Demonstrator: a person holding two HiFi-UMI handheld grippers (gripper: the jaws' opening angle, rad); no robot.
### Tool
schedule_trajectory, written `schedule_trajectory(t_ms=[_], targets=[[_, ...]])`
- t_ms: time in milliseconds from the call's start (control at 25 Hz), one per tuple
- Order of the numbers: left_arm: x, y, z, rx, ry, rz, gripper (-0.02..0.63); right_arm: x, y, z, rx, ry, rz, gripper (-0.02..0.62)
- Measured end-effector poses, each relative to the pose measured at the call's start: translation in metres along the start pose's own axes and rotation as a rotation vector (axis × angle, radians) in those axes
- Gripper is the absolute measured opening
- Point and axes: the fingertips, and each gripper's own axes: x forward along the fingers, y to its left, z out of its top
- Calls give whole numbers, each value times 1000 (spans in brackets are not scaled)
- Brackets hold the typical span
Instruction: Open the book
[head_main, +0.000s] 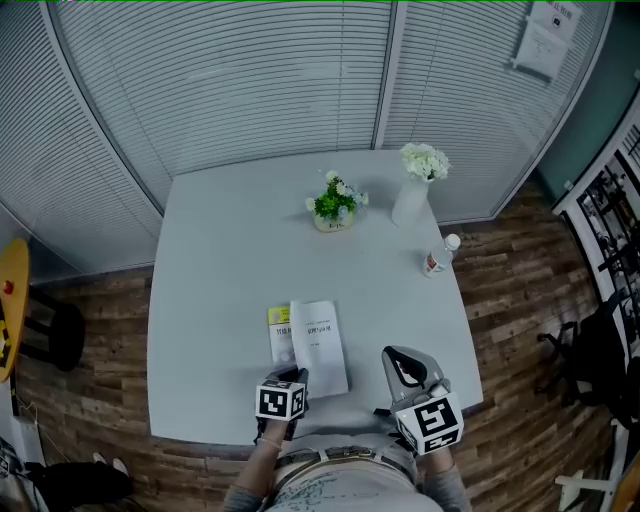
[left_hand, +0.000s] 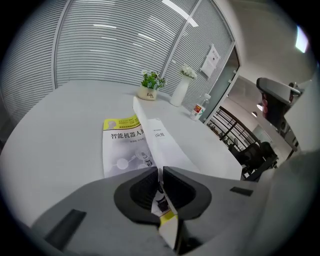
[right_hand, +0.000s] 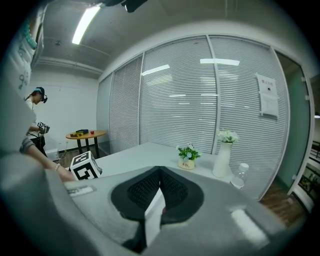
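Note:
The book (head_main: 318, 345) lies on the pale table (head_main: 220, 280) near its front edge. Its flat page has a yellow band and a printed title (left_hand: 125, 145). A white leaf (left_hand: 160, 137) stands raised from it, leaning right. My left gripper (head_main: 295, 374) is at the book's near edge, and its jaws (left_hand: 160, 171) are shut on the lower edge of that leaf. My right gripper (head_main: 392, 354) hovers to the right of the book, above the table. Its tips meet (right_hand: 160, 168) and hold nothing that I can see.
A small potted plant (head_main: 335, 205), a white vase of flowers (head_main: 415, 185) and a bottle (head_main: 438, 257) stand toward the table's far right. Blinds wall the back. A dark chair (head_main: 590, 350) is at the right, a round yellow table (head_main: 10, 300) at the left.

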Motion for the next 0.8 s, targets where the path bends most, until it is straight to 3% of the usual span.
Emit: schedule_trajectory(t_ms=[800], targets=[[-30,47,-18,-14,11,-34,29,21,55,11,-10,20,-13,2]])
